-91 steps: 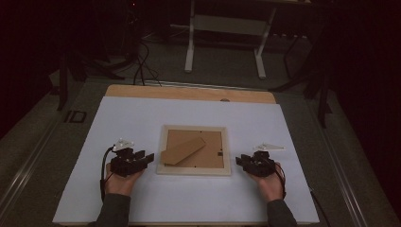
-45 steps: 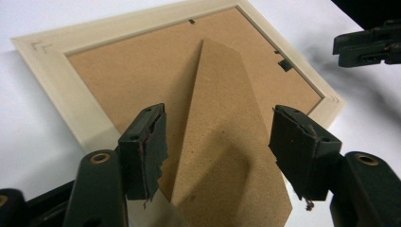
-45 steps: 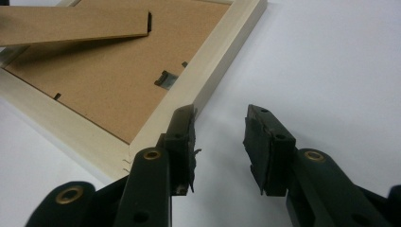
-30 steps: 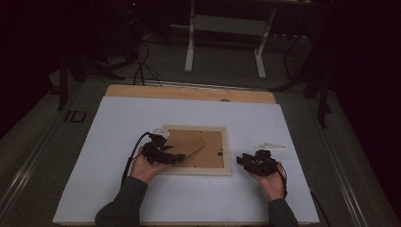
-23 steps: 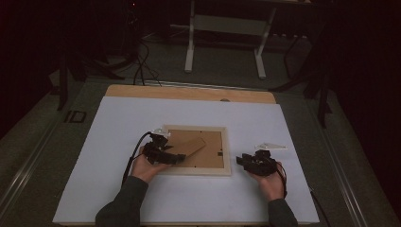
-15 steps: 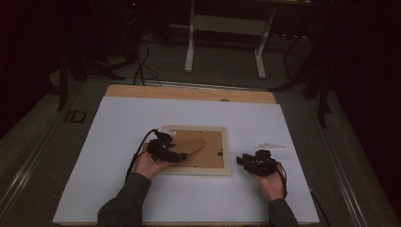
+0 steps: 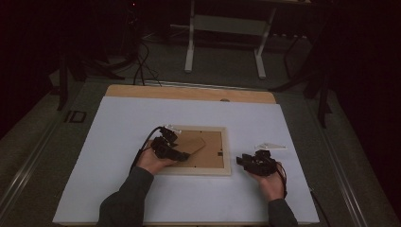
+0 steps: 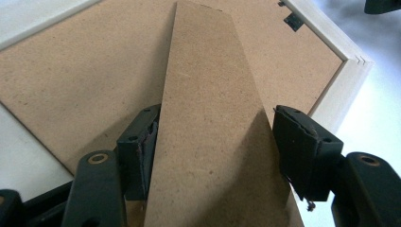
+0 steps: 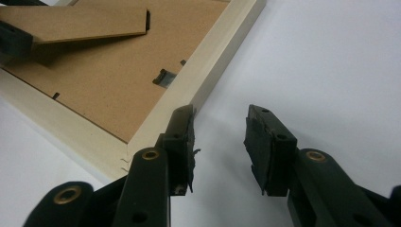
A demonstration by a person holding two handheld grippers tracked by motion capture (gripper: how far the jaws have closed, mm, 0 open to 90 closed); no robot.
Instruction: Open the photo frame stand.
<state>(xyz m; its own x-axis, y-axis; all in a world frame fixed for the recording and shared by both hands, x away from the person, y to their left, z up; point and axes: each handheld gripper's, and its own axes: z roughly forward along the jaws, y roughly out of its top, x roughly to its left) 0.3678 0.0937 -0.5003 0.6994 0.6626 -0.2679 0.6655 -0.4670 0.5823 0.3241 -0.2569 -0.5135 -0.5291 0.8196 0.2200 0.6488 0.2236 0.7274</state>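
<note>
Left tool (image 8: 215, 142) straddles stand flap (image 8: 213, 118), grip unclear.

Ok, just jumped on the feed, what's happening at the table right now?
A person is working on a picture frame that lies face down on the white table. The left gripper is over the frame's brown backing board, with its jaws either side of the fold-out stand; one pad looks to be touching its edge, the other stands just off it. The right gripper sits open on the table beside the frame's corner, holding nothing.
</note>
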